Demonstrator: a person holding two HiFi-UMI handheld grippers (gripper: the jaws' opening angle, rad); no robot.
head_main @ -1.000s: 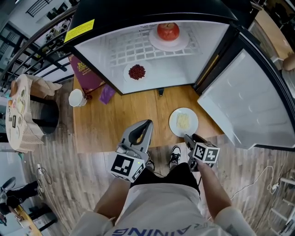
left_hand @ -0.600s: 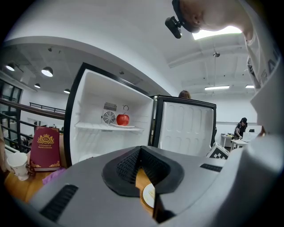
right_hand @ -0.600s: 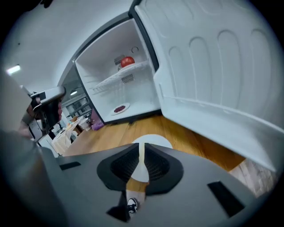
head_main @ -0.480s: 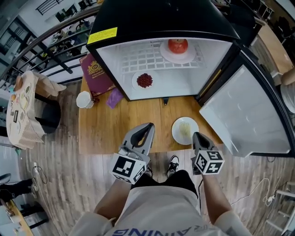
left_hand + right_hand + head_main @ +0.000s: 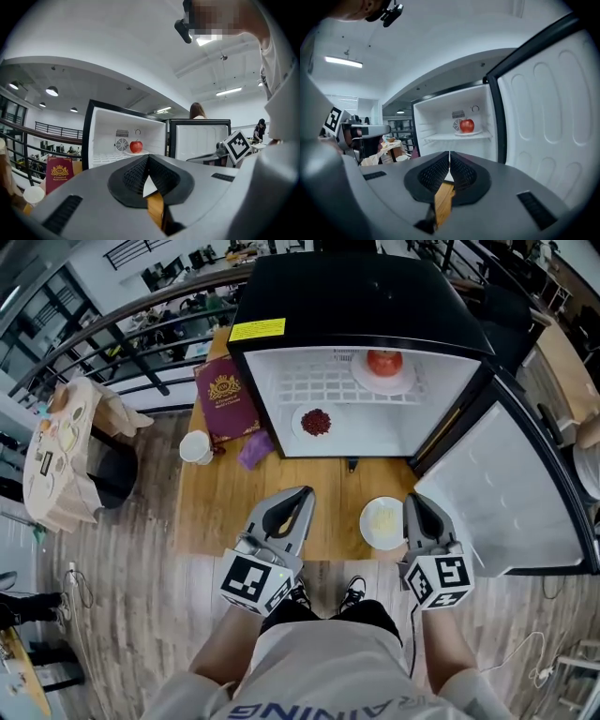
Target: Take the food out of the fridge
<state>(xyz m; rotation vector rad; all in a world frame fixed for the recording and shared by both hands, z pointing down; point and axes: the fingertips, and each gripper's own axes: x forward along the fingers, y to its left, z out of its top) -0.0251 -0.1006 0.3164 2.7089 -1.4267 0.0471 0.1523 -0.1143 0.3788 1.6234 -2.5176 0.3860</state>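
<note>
The black fridge [image 5: 361,296] stands open on the wooden table [image 5: 225,512]. On its upper rack a red apple [image 5: 383,362] sits on a white plate; the apple [image 5: 136,146] also shows in the left gripper view, and the apple [image 5: 467,125] in the right gripper view. A small plate of dark red food [image 5: 316,421] lies on the fridge floor. Outside, a white plate of pale food [image 5: 382,519] rests on the table. My left gripper [image 5: 292,497] is shut and empty, held left of that plate. My right gripper [image 5: 414,502], just right of the plate, has just been closing with nothing between its jaws.
The fridge door [image 5: 502,493] stands swung open at the right. A maroon box [image 5: 225,397], a white cup [image 5: 196,447] and a purple scrap [image 5: 253,448] sit left of the fridge. A cloth-covered side table [image 5: 61,451] stands farther left.
Both grippers have risen, the right one much more. The right gripper has come up from the plate of pale food, rolled upright and now stands shut.
</note>
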